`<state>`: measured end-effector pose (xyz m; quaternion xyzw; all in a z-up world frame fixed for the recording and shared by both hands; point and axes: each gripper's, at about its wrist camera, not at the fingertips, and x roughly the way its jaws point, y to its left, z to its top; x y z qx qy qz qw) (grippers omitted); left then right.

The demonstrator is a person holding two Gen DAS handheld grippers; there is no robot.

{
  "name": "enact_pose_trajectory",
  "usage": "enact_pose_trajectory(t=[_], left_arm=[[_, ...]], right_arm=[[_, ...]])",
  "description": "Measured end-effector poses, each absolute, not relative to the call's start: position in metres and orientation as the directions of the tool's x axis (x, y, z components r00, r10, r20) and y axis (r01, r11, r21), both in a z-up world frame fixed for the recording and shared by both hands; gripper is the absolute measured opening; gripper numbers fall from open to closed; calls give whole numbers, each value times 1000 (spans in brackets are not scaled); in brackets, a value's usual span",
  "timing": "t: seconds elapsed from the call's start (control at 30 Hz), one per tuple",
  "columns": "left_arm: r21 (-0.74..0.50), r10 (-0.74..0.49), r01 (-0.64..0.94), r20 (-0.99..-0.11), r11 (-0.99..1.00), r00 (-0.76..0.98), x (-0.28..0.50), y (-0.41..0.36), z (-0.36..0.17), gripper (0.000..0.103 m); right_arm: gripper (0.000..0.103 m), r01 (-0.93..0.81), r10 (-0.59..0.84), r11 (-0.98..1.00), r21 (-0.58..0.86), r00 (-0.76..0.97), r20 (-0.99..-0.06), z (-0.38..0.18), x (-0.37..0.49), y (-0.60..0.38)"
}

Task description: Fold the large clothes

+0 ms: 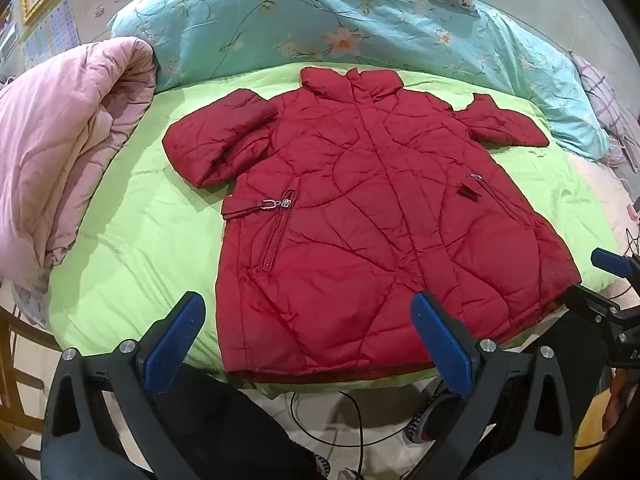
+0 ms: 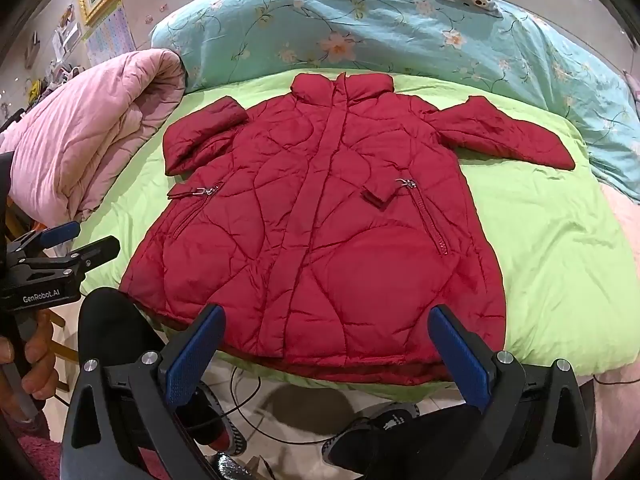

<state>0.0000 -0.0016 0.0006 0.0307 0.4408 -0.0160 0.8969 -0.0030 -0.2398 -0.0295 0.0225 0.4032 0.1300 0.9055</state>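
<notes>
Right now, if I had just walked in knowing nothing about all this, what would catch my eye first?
First, the big red quilted coat, spread flat, front up and closed, on a bright green sheet. Behind its collar lies a turquoise flowered duvet, and a pink quilt is bunched up at the left. In the foreground, the left tongs and right tongs, with blue pads, stand wide open at the coat's hem, gripping nothing.
</notes>
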Motion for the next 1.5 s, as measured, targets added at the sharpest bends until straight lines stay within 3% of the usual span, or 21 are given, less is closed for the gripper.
enact_pose_trajectory(t=[1.5], left_arm=[[40, -12, 72, -789, 997, 615, 9, -7, -1, 103]], right_arm=[[102, -221, 265, 963, 156, 648, -714, -27, 2, -238]])
